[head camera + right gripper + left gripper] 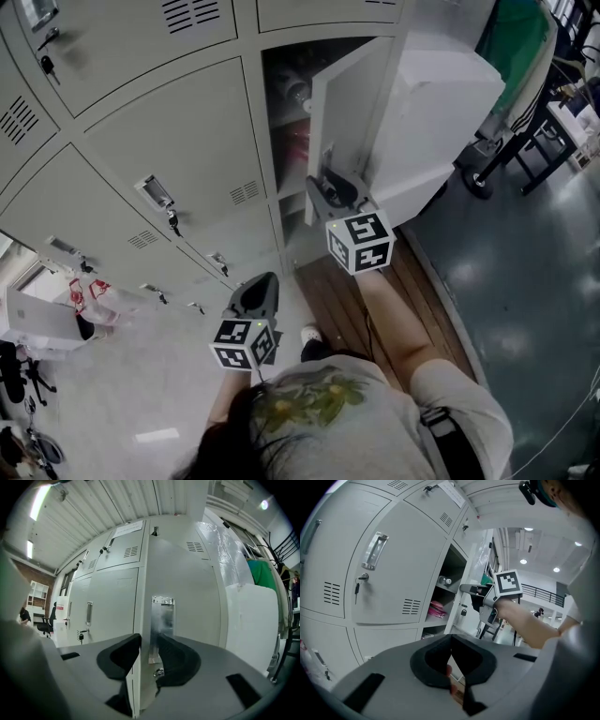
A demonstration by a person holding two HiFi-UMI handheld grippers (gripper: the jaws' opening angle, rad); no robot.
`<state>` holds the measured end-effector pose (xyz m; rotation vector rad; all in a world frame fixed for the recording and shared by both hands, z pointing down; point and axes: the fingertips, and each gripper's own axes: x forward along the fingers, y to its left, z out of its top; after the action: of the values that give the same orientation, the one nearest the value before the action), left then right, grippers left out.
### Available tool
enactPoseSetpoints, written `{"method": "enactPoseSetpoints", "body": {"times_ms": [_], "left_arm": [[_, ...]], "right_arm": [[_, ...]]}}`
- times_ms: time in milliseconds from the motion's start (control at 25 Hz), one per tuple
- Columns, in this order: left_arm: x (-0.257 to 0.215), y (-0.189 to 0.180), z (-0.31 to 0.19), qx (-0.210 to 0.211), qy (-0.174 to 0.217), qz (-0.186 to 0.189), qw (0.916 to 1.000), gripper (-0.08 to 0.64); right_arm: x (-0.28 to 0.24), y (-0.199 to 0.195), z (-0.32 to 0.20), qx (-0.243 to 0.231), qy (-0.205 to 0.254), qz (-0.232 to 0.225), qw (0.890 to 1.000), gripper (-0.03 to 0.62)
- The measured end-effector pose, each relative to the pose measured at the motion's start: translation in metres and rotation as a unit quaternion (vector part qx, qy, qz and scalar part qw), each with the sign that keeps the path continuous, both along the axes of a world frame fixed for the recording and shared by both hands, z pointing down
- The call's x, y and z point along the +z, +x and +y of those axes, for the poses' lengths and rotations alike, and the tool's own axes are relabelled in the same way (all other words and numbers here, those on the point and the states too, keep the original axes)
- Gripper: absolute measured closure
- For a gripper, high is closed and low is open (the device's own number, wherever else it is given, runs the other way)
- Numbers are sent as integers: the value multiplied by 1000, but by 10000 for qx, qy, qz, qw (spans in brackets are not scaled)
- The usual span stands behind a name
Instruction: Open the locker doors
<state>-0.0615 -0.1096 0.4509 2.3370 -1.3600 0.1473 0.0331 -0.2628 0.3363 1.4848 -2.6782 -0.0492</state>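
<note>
While our right gripper [330, 192] is clamping the upright edge of the half-open locker door [349, 103], we are holding our closed, empty left gripper [260, 289] nearer the shut door [173, 141] leftward.

Grey left tool [264, 279] and right tool [324, 191] with black-and-white marker cubes [360, 242]; grey short-sleeved shirt [375, 427], yellow-green print.

Locker door [345, 112] is finished pale grey; marker cube [361, 242] is patterned black-and-white; grey shirt [375, 427] is printed yellow-green.
</note>
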Motion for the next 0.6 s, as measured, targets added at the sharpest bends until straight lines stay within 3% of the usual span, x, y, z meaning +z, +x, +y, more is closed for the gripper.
{"method": "enactPoseSetpoints", "body": {"times_ms": [600], "left_arm": [[-4,15,8,151,79,-38,9998,529]], "right_arm": [[0,20,17,99,65,31,9999,457]]}}
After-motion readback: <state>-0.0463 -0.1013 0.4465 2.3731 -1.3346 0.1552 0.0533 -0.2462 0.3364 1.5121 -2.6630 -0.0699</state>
